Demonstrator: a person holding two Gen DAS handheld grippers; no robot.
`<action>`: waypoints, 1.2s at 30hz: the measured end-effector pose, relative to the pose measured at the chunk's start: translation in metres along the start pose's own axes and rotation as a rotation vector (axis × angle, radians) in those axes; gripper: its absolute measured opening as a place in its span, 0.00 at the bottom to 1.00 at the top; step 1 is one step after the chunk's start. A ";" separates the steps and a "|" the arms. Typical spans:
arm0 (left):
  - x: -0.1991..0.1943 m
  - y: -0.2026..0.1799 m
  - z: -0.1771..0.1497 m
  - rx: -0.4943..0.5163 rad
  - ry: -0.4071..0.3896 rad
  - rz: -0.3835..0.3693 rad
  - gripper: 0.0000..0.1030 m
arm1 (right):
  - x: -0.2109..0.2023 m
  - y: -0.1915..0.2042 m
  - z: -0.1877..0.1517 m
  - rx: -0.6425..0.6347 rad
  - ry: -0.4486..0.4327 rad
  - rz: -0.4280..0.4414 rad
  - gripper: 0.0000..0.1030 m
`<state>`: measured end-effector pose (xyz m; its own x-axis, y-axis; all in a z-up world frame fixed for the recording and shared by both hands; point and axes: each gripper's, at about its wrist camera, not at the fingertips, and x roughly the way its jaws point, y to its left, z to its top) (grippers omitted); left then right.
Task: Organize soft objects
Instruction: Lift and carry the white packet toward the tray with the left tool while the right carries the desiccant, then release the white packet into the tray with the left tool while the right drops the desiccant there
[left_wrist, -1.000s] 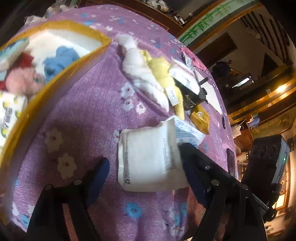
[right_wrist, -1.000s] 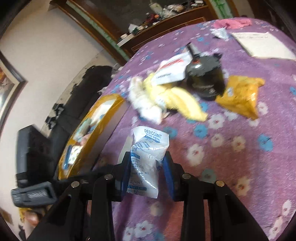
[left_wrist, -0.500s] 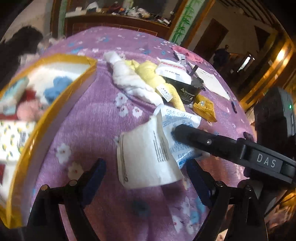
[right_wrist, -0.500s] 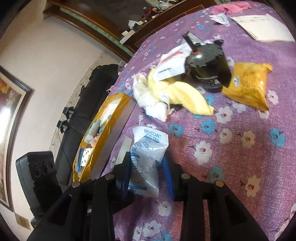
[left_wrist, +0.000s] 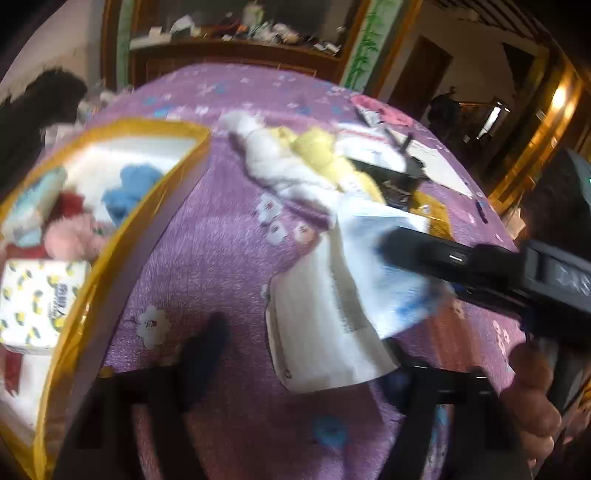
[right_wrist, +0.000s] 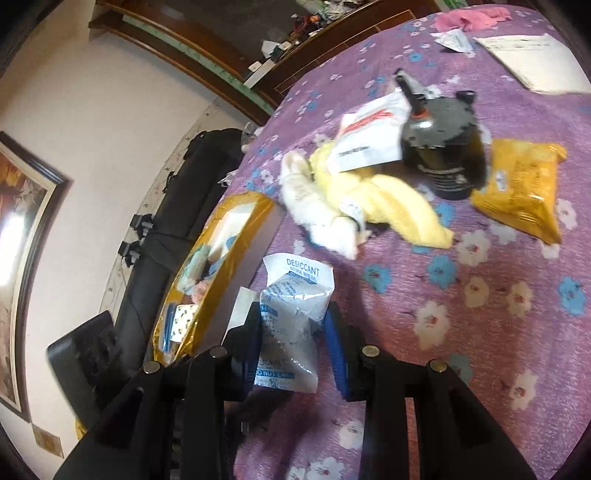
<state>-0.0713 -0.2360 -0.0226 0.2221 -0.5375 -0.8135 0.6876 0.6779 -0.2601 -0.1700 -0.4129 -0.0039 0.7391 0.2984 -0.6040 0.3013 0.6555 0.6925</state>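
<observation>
Right gripper (right_wrist: 293, 345): pinching the desiccant packet (right_wrist: 291, 321) between its blue pads, the packet held upright above the cloth.
Left gripper (left_wrist: 306, 354): its jaws have just been closing in; the white flat pouch (left_wrist: 317, 332) lies between them, but the view is blurred and I cannot tell whether the pads press on it.
White flat pouch: on the purple flowered tablecloth (left_wrist: 221, 258), just beside the held desiccant packet, which overlaps its upper edge in the left wrist view.
Yellow-rimmed box (left_wrist: 122, 236): left of the pouch on the cloth; inside are a blue fluffy thing (left_wrist: 129, 188), a pink fluffy thing (left_wrist: 70, 240) and a tissue pack with bees (left_wrist: 37, 302).
Further back: a white and yellow plush (right_wrist: 351, 206) lying on its side, touching a black jar (right_wrist: 443, 155); a yellow packet (right_wrist: 517, 192) just beside the jar.
Person: fingers (left_wrist: 532, 398) visible at the lower right of the left wrist view.
</observation>
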 end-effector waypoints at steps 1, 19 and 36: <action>0.002 0.002 0.000 -0.012 0.005 -0.002 0.49 | -0.002 -0.003 -0.001 0.008 -0.004 -0.003 0.31; -0.046 0.023 0.008 -0.120 -0.133 -0.037 0.07 | -0.005 0.016 -0.006 -0.052 -0.031 -0.051 0.31; -0.066 0.093 0.015 -0.330 -0.150 -0.064 0.07 | 0.053 0.094 -0.003 -0.272 0.014 -0.080 0.31</action>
<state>-0.0122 -0.1451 0.0146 0.3014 -0.6351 -0.7112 0.4488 0.7526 -0.4818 -0.1039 -0.3333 0.0284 0.7103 0.2469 -0.6592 0.1840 0.8388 0.5124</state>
